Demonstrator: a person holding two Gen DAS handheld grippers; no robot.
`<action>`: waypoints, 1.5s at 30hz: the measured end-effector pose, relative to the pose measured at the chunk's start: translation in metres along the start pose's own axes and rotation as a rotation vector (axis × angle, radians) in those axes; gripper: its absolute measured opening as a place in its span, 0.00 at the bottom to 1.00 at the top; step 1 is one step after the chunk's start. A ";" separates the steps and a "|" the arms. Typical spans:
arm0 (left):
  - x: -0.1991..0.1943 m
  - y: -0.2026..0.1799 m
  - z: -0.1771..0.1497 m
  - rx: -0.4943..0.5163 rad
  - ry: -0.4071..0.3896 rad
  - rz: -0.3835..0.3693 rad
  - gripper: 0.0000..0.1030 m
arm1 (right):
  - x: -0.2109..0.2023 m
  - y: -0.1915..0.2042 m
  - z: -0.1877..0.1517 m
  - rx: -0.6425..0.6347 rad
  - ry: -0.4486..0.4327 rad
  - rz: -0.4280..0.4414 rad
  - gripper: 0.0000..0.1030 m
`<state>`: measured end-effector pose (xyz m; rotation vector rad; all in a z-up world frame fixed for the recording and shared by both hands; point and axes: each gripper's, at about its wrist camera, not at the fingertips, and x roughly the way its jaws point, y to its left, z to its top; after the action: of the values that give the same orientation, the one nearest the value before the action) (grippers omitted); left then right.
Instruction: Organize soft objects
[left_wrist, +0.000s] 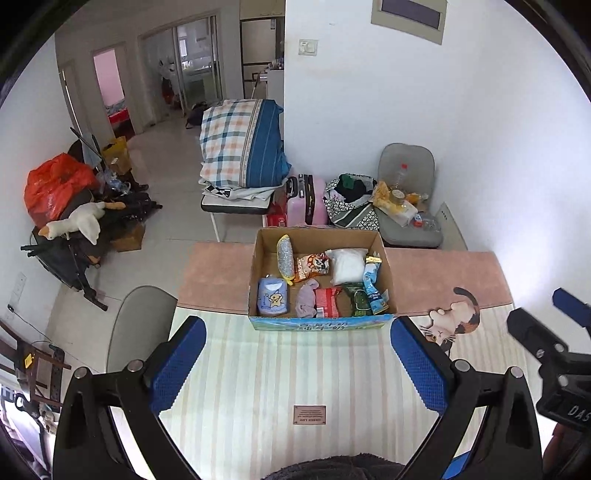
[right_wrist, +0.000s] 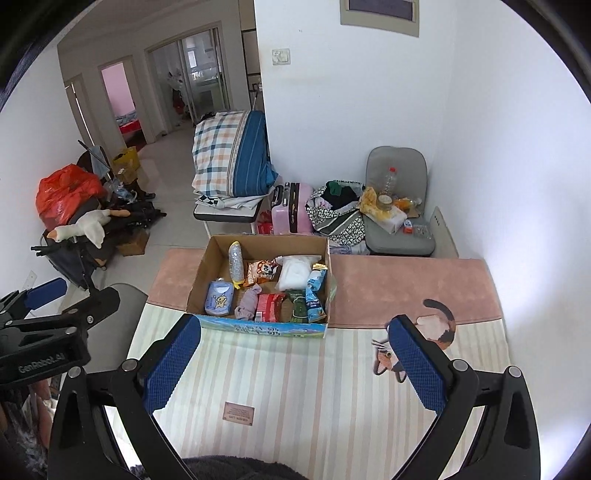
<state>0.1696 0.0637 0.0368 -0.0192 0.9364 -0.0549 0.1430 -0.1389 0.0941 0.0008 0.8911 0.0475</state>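
Soft packets fill cardboard box (left_wrist: 384, 273) on striped mat (left_wrist: 258, 369): blue tissue pack (left_wrist: 272, 301), crumpled purple cloth (left_wrist: 306, 299), white pouch (left_wrist: 347, 266); left gripper (left_wrist: 297, 365) and right gripper (right_wrist: 295, 363) splayed, empty, short of box; nothing between.

table (left_wrist: 221, 273) | striped cat-print mat (left_wrist: 295, 369) covering it | cardboard box (left_wrist: 321, 325) on mat

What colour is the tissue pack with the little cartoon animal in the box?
Light blue. The tissue pack shows best in the left wrist view, in the box's near left corner.
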 end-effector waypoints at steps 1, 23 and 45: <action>0.000 -0.001 0.000 0.001 -0.001 -0.004 1.00 | -0.002 0.000 0.000 0.000 -0.007 -0.006 1.00; 0.006 0.002 0.010 0.011 -0.044 0.034 0.99 | 0.020 -0.009 0.014 0.037 -0.020 -0.089 1.00; 0.008 -0.001 0.012 0.013 -0.040 0.027 1.00 | 0.019 -0.007 0.015 0.028 -0.019 -0.103 1.00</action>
<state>0.1836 0.0621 0.0378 0.0048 0.8957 -0.0352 0.1669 -0.1447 0.0889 -0.0181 0.8720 -0.0611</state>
